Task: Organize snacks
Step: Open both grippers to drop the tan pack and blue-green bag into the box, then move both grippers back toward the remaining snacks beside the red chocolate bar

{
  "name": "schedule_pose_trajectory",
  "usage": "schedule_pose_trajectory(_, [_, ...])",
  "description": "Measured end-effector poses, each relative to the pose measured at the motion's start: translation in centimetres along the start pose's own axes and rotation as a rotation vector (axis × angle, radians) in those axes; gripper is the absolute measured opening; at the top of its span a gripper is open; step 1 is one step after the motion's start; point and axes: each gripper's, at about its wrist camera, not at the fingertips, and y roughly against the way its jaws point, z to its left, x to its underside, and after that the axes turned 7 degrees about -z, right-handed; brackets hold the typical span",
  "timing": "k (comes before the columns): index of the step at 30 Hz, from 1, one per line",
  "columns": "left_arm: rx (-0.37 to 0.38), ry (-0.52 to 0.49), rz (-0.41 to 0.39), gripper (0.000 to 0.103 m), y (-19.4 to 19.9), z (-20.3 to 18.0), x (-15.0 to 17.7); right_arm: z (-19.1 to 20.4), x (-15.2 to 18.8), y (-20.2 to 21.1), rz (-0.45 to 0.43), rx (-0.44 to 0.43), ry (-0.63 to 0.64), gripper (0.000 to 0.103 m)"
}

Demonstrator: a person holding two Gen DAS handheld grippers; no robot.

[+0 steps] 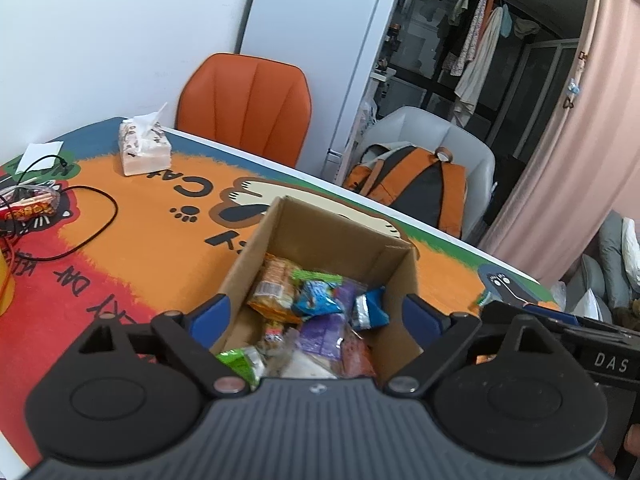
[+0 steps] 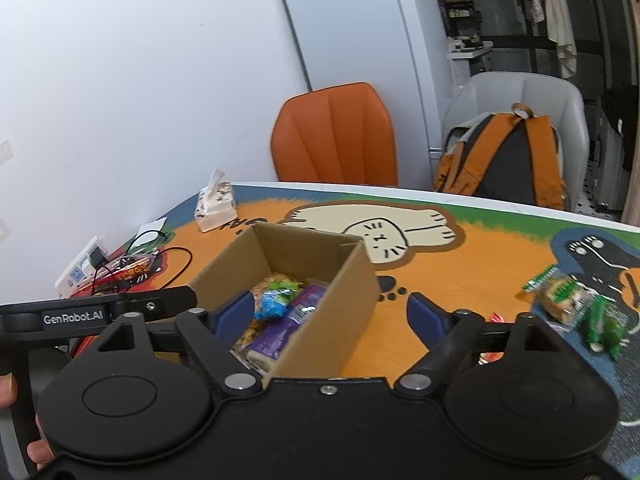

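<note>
**Over the box, both grippers empty**

Left gripper [image 1: 316,312] and right gripper [image 2: 330,314] hang wide open above the box [image 2: 320,332], already half full of snacks. Green packs [image 2: 576,304] wait on the mat at right; I'd guess right goes there next.

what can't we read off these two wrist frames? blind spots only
- Cardboard box near end and bottom layer of snacks: left wrist view, hidden by the left tool body.
- Red wrapper beside the box: right wrist view, mostly behind the right tool finger.
- Red snack pack at the table's far left: cut by the frame edge, under a black cable.
- Wrapper print: too small.
</note>
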Motion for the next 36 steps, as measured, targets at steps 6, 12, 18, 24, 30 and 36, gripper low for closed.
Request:
schedule_pose_trajectory(6, [0.013, -0.017, 0.013, 0.095, 0.1, -1.3, 0.6, -1.7, 0.5, 1.6, -0.014, 0.029, -0.027, 0.103])
schedule_pose_trajectory(12, [0.040, -0.028, 0.021, 0.095, 0.3, -2.8, 1.2, -3.6, 0.9, 3.0, -0.014, 0.064, -0.052, 0.103])
schedule_pose_trajectory(18, [0.072, -0.048, 0.031, 0.095, 0.6, -4.4, 1.8, -5.0, 1.4, 4.1, -0.007, 0.084, -0.058, 0.103])
schedule_pose_trajectory(24, [0.108, -0.056, 0.041, 0.095, 0.5, -6.0, 2.6, -6.4, 1.8, 5.0, -0.003, 0.113, -0.067, 0.103])
schedule_pose_trajectory(30, [0.166, -0.075, 0.032, 0.095, 0.3, -8.1, 3.2, -8.1, 2.2, 6.2, -0.013, 0.160, -0.083, 0.103])
schedule_pose_trajectory(36, [0.213, -0.113, 0.015, 0.095, -0.1, -10.6, 3.8, -9.8, 2.7, 7.1, -0.033, 0.211, -0.083, 0.100])
